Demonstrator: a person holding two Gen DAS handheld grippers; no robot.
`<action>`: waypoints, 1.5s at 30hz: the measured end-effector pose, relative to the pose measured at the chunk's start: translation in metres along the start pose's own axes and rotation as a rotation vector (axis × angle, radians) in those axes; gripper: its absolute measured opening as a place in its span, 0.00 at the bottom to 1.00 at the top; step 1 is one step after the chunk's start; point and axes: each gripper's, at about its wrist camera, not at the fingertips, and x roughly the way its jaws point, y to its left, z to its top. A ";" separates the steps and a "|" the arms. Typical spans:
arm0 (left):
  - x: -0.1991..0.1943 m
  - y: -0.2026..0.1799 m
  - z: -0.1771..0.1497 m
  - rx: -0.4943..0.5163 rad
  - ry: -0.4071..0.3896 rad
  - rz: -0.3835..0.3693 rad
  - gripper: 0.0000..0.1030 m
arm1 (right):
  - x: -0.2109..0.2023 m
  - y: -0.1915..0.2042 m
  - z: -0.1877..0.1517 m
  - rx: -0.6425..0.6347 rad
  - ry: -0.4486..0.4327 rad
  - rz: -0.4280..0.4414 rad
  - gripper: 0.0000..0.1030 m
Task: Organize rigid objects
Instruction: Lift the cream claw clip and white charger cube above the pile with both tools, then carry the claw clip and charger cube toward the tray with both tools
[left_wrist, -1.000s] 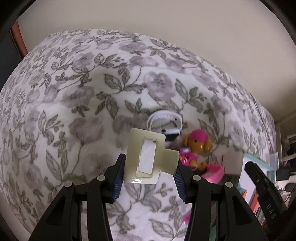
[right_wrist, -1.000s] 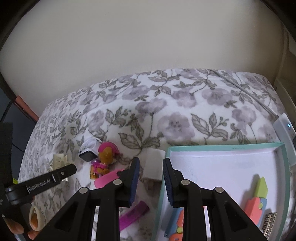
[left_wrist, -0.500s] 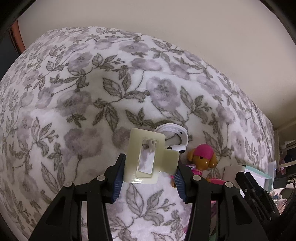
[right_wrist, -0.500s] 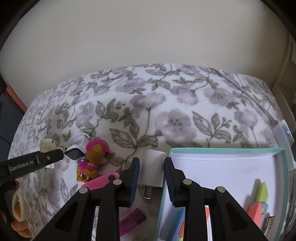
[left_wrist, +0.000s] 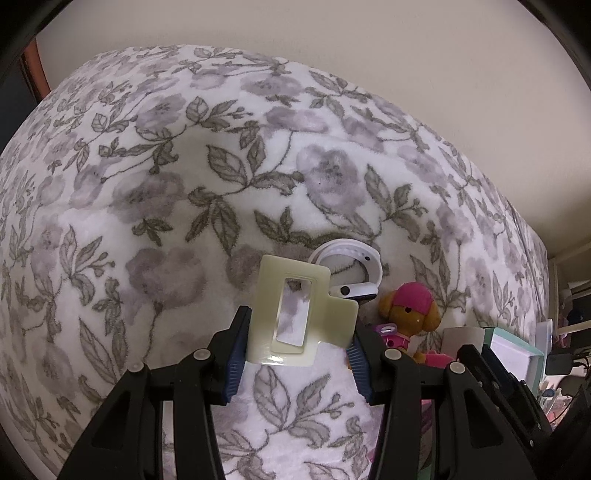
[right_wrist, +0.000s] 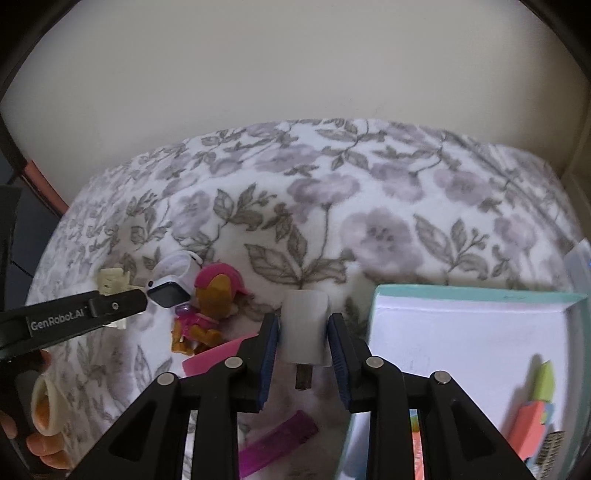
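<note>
My left gripper (left_wrist: 299, 343) is shut on a cream hair claw clip (left_wrist: 332, 321), held up over the floral blanket (left_wrist: 147, 221). The clip (right_wrist: 109, 280) also shows in the right wrist view, beside one left finger (right_wrist: 110, 306). My right gripper (right_wrist: 303, 332) is low over the blanket. A white plug adapter (right_wrist: 304, 325) lies between its blue pads, which stand close on either side without visibly squeezing it. Its metal prong points toward me. A white smartwatch (right_wrist: 170, 291) and a toy dog with a pink cap (right_wrist: 210, 306) lie to the left.
A teal-rimmed box (right_wrist: 461, 291) with a white floor sits right of the adapter and holds an orange and green item (right_wrist: 535, 413). A pink piece (right_wrist: 214, 356) and a purple stick (right_wrist: 280, 439) lie near my right fingers. A cream wall runs behind the bed.
My right gripper has come down and forward, and the white adapter now sits between its pads, which stand slightly wider. The left gripper still holds the clip, nearly still.
</note>
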 end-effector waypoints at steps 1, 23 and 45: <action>0.000 0.000 0.000 0.002 -0.001 0.002 0.49 | 0.000 0.001 0.000 -0.003 -0.002 -0.005 0.31; 0.016 0.000 -0.003 0.010 0.031 0.021 0.49 | 0.020 0.014 -0.008 -0.086 0.014 -0.126 0.28; -0.103 -0.074 -0.010 0.159 -0.193 -0.207 0.49 | -0.125 -0.070 0.021 0.085 -0.169 -0.144 0.28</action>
